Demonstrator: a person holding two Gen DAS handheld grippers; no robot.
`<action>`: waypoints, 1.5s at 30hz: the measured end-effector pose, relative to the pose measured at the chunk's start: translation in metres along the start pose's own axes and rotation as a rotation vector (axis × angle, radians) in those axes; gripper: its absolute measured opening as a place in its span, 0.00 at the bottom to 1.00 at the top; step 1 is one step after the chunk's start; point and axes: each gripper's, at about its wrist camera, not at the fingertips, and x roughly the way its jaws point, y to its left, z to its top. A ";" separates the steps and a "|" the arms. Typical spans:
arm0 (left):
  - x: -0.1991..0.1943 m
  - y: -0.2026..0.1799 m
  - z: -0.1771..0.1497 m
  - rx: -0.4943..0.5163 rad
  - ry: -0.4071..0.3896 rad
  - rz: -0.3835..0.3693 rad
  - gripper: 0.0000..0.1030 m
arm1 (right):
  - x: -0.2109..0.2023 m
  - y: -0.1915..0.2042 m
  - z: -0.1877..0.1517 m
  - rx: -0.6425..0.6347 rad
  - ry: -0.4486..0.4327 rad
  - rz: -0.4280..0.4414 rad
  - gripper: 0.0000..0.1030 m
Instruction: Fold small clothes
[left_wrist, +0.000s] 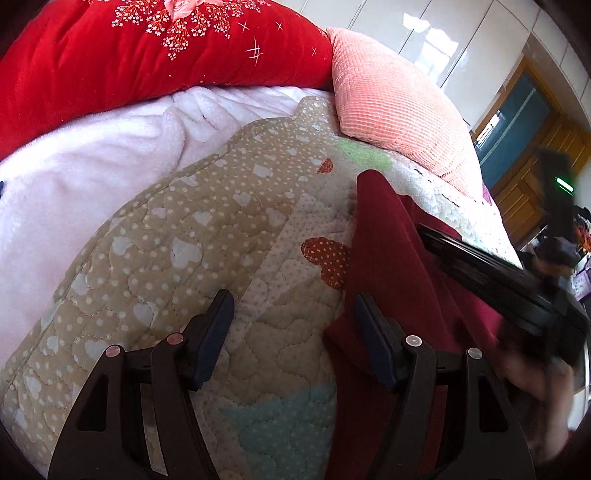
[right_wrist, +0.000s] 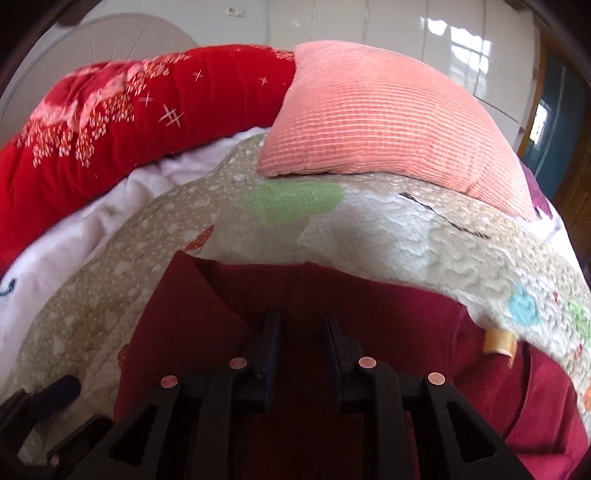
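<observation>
We see a bed w/ a quilted cover (right_wrist: 424, 236) – beige, dotted, w/ heart patches. On it lies a dark red garment (right_wrist: 207, 314), spread flat near the front edge. A pink ribbed pillow (right_wrist: 369, 118) sits at the far side, a red floral quilt (left_wrist: 129, 62) beside it, and a white fleece blanket (left_wrist: 92, 166) below that quilt

No readable text, label, brand, number or sign in either view, only printed hearts and dots on the quilt (left_wrist: 207, 229), flowers on the red blanket (right_wrist: 110, 122)
</observation>
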 end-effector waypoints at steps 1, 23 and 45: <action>0.000 0.000 0.000 0.001 0.000 0.002 0.66 | -0.011 -0.006 -0.005 0.029 -0.002 0.015 0.21; -0.049 -0.037 -0.008 0.151 -0.108 0.168 0.66 | -0.172 -0.140 -0.153 0.275 -0.015 -0.173 0.50; -0.042 -0.098 -0.043 0.258 0.009 0.140 0.66 | -0.228 -0.228 -0.223 0.527 -0.019 -0.235 0.47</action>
